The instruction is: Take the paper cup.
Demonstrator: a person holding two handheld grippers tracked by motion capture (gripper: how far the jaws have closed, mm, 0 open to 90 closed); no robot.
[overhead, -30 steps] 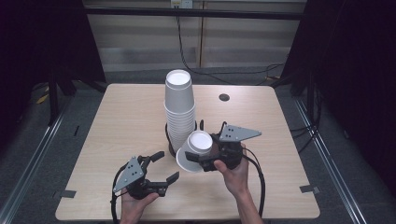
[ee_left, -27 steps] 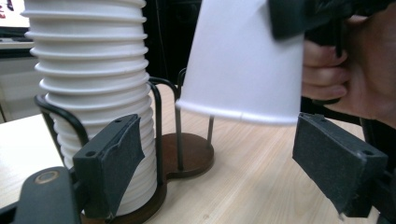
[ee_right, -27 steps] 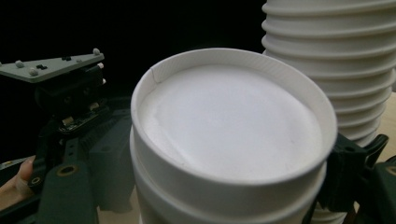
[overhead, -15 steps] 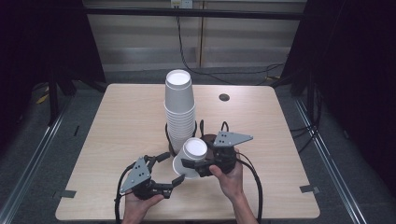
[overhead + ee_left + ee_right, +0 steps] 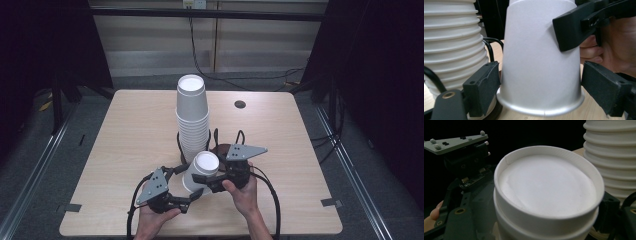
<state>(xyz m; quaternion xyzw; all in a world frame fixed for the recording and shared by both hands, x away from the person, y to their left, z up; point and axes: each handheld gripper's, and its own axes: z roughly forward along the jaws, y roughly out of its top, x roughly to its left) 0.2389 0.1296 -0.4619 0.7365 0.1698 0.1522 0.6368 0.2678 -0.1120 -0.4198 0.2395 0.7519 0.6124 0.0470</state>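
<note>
A tall stack of upturned white paper cups [image 5: 192, 117] stands mid-table. Just in front of it, my right gripper [image 5: 207, 172] is shut on a short nest of two upturned cups [image 5: 202, 167], holding it by the upper wall. In the left gripper view that nest [image 5: 541, 62] sits rim-down at the tabletop, with the right gripper's jaw [image 5: 574, 27] pressed on its upper right side. My left gripper [image 5: 185, 184] is open, its pads [image 5: 485, 86] straddling the rim: the left pad touches and the right one stands slightly off. The right gripper view looks onto the nest's base [image 5: 547, 185].
The wooden table [image 5: 125, 130] has a small dark hole [image 5: 240, 104] at the back right. Black cables [image 5: 216, 140] loop beside the tall stack [image 5: 451, 45], which stands close to the left of the held cups. Dark floor and rails surround the table.
The right gripper has brought the nested cups down and toward the front left. The left gripper has moved right and up to the cups, its jaws now around the rim.
</note>
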